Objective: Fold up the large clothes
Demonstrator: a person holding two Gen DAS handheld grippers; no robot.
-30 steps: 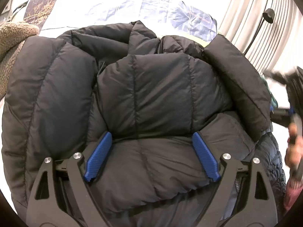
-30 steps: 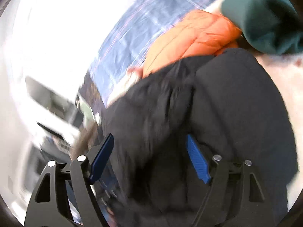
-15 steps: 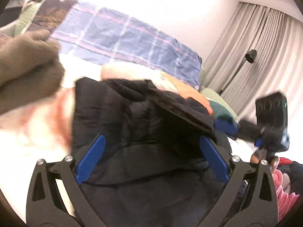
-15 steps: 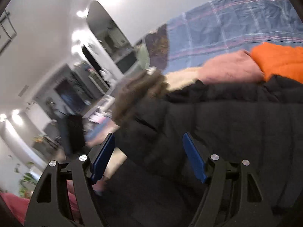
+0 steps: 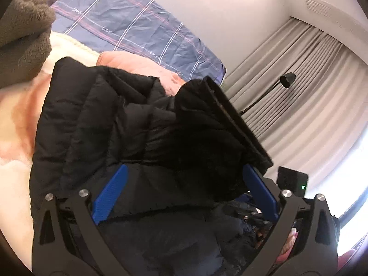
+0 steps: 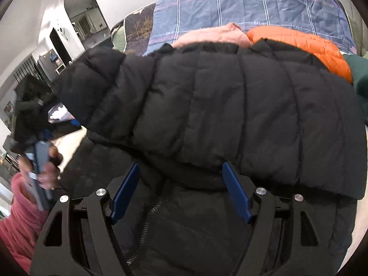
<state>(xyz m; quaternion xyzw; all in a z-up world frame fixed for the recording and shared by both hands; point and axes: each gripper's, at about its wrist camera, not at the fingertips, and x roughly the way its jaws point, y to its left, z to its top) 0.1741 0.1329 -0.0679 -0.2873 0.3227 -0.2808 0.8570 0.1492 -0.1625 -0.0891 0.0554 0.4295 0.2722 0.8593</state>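
Observation:
A black puffer jacket [image 5: 128,124] lies bunched on the bed, filling both views; in the right wrist view [image 6: 230,105] its quilted back is folded over, with a zipper [image 6: 149,209] showing below. My left gripper [image 5: 184,184] is open, its blue pads wide apart over the jacket's lower folds. My right gripper [image 6: 179,184] is open too, with jacket fabric lying between its pads. The left gripper's body and the hand holding it [image 6: 43,161] show at the left of the right wrist view.
A blue plaid sheet [image 5: 128,23] covers the bed's far side. A brown fleece [image 5: 20,34], a pink garment [image 6: 214,36], an orange puffer [image 6: 299,43] and a dark green garment [image 6: 358,78] lie around the jacket. Grey curtains [image 5: 299,92] and a floor lamp [image 5: 286,79] stand at right.
Both grippers have swung up and tilted, from looking down on the jacket to looking across the bed. The jacket is more bunched and folded over. Both grippers stay open.

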